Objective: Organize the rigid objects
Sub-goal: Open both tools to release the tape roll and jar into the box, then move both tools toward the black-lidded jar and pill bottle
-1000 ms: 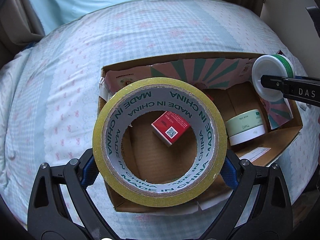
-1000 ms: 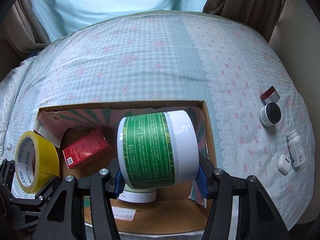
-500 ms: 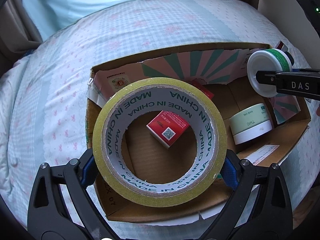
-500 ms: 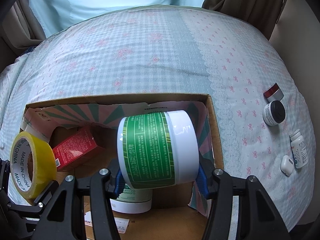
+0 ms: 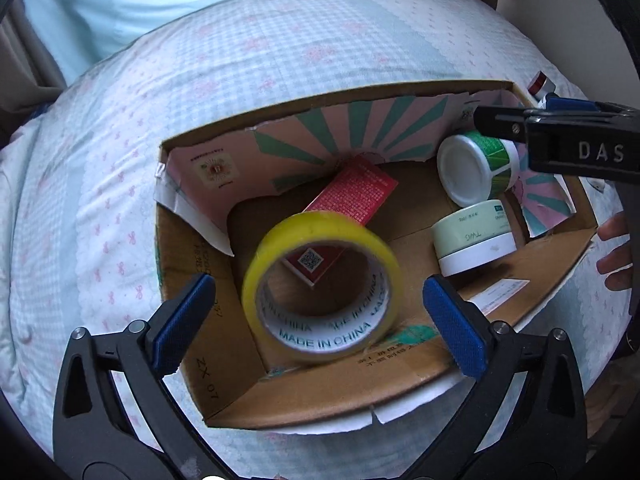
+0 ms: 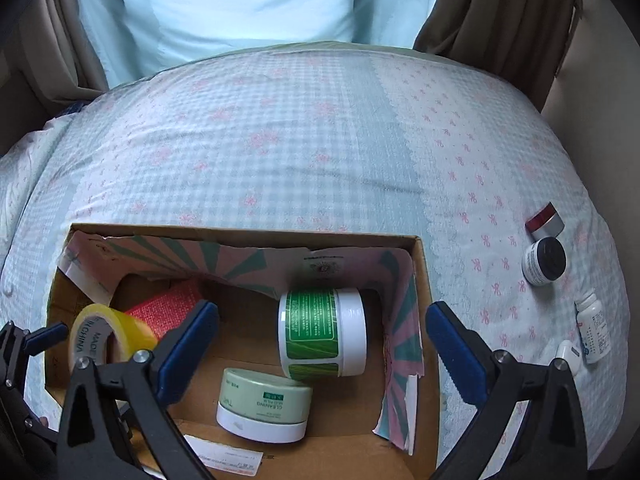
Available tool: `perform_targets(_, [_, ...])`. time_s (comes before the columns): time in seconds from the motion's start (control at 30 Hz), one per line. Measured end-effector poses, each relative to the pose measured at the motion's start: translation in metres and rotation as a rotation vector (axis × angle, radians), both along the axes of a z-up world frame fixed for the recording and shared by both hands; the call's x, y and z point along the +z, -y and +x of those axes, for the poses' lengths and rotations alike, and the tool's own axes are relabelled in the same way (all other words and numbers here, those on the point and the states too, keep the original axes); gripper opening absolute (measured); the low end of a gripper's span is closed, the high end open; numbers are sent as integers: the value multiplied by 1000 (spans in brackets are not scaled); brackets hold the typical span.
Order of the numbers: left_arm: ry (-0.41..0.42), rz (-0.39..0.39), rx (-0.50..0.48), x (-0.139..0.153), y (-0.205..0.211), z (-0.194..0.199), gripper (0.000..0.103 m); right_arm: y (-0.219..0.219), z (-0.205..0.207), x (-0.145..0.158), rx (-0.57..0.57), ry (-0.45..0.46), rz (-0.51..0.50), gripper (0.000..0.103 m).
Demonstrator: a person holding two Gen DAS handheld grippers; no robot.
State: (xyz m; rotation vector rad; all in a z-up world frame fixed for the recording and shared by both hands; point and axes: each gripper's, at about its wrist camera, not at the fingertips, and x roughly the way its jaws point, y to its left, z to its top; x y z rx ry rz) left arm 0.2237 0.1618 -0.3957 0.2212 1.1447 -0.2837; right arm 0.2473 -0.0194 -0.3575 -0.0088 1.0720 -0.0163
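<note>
Both jaws have just been opening: left gripper (image 5: 316, 312) and right gripper (image 6: 320, 344) gape empty above tape roll (image 5: 322, 284) and green jar (image 6: 322, 332) at frame centre; lift straight up clear of the box (image 6: 240, 231)

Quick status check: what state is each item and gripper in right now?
left gripper: open, jaws just opened
right gripper: open, jaws just opened
yellow tape roll: released, in the box
green-label jar: on its side in the box
cardboard box: open
black-lidded jar: outside, on the bed
</note>
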Motion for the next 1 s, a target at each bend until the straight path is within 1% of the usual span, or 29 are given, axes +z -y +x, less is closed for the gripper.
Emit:
perform_targets(0.1, [33, 15, -19, 11, 6, -1, 103, 1, -1, -1, -5, -14, 4, 103])
perform_targets(0.2, [-3, -18, -2, 10, 6, 3, 103, 3, -4, 0, -10, -15, 17, 103])
perform_targets(0.37, [2, -20, 21, 23, 3, -1, 103, 3, -8, 8, -4, -15, 25, 103])
perform_targets(0.47, [-6, -20, 36, 32, 2, -2, 103, 5, -10, 17, -8, -16, 34, 103])
perform_targets(0.6, [3, -10, 50, 52, 4, -6, 103, 11, -16, 38, -14, -5, 56, 103])
perform_targets(0.77, [21, -16, 89, 85, 12, -12, 103, 25, -29, 68, -2, 8, 70, 103])
perform_targets(1.0, [45, -37, 141, 132, 45, -27, 103, 69, -55, 116, -8, 26, 91, 103])
